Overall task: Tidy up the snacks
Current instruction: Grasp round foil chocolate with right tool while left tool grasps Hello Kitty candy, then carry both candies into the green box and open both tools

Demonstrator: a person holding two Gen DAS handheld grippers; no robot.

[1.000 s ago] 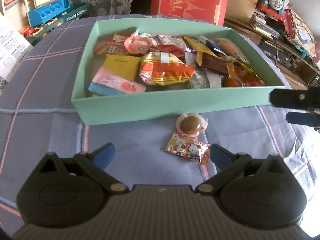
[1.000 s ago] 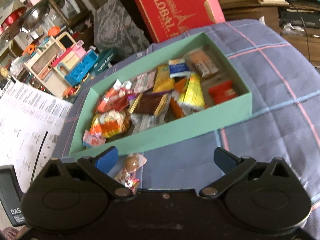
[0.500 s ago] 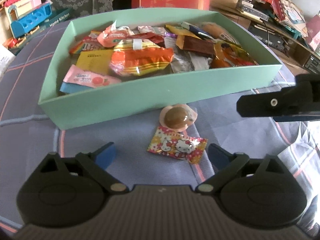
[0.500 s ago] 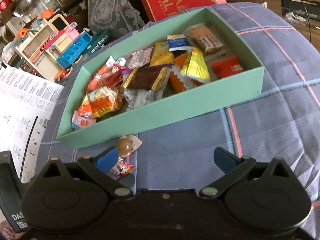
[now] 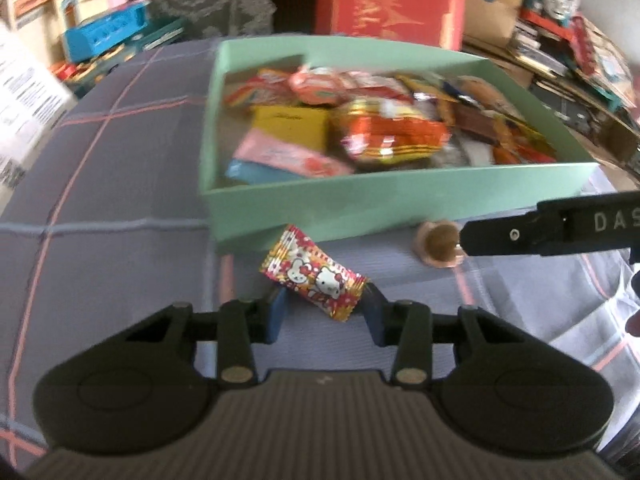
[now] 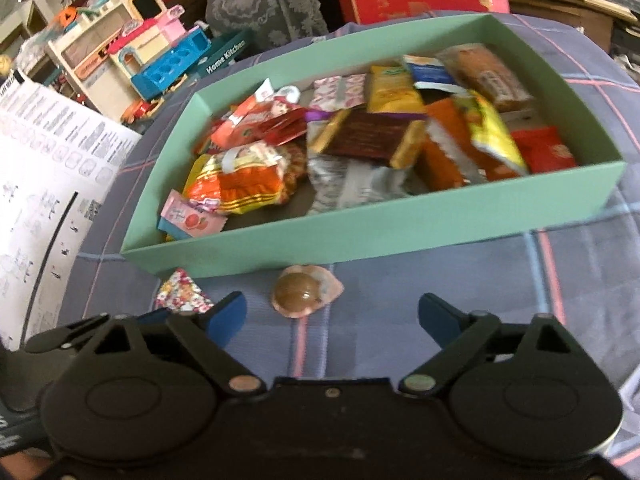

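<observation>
Plaid cloth [image 5: 120,184]; left tongs [image 5: 325,309] clamp cartoon-cat candy packet [image 5: 314,274].

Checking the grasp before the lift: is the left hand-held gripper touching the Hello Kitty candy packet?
Touching. The left wrist view shows the left hand-held gripper with both blue fingers pressed against the Hello Kitty candy packet, no gap visible.

The right gripper [image 5: 464,240] is cut off by the left view's right edge and covers part of the round brown sweet [image 5: 438,242], the Hello Kitty packet [image 6: 182,294] is half hidden behind the right gripper's left finger, and motion blurs the wrappers in the green box [image 5: 400,204].
</observation>
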